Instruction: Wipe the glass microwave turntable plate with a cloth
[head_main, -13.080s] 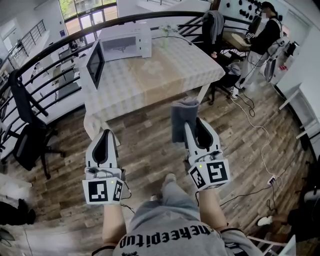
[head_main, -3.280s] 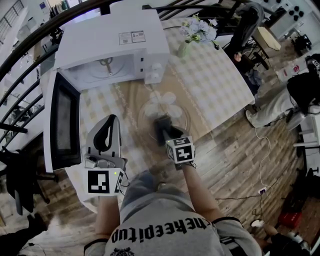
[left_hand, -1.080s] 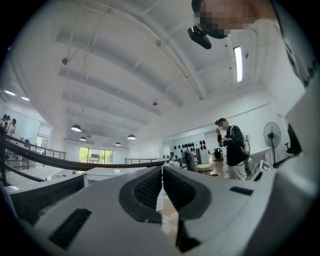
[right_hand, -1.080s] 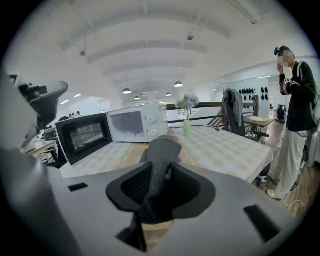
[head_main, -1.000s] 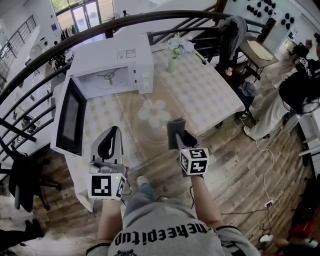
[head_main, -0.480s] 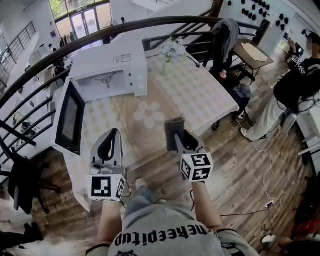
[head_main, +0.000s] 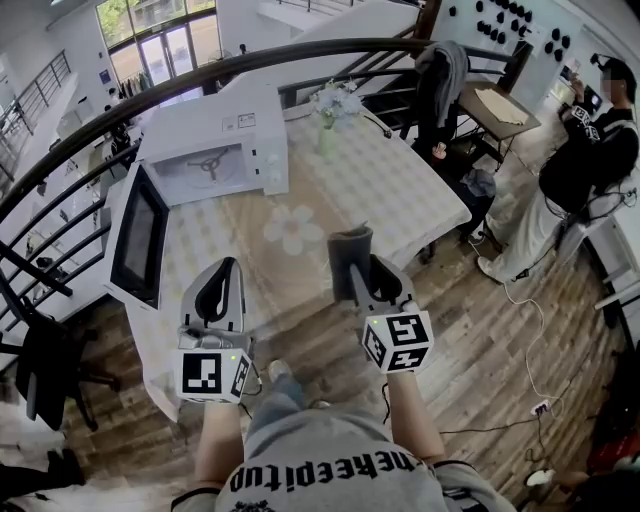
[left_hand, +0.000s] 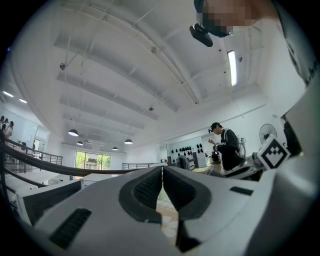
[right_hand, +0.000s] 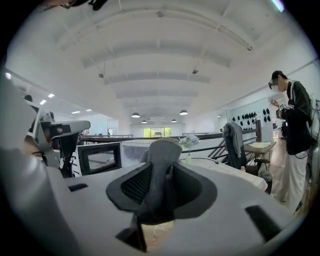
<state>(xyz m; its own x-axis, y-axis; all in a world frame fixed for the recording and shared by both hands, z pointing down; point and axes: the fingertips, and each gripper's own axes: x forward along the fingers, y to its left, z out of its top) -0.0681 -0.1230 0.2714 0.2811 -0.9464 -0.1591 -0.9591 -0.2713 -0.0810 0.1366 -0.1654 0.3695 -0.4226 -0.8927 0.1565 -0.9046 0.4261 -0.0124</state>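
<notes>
The glass turntable plate (head_main: 293, 228), clear with a pale flower pattern, lies on the checked tablecloth (head_main: 400, 190) in front of the white microwave (head_main: 210, 150), whose door (head_main: 135, 240) hangs open to the left. My right gripper (head_main: 356, 268) is shut on a grey cloth (head_main: 350, 245) that sticks up past its jaws; it hovers near the table's front edge, to the right of the plate and not touching it. In the right gripper view the grey cloth (right_hand: 161, 160) fills the right gripper (right_hand: 162, 187). My left gripper (head_main: 226, 270) is shut and holds nothing; the left gripper (left_hand: 162, 177) points upward.
A vase of flowers (head_main: 330, 110) stands at the table's far side. A chair with a jacket (head_main: 440, 65) and a curved black railing (head_main: 120, 100) lie beyond. A person (head_main: 580, 150) stands at the right on the wooden floor (head_main: 480, 330).
The view has pulled back from the table, so plate and microwave sit farther off. Both grippers came back toward the table's front edge, the right one still holding the cloth.
</notes>
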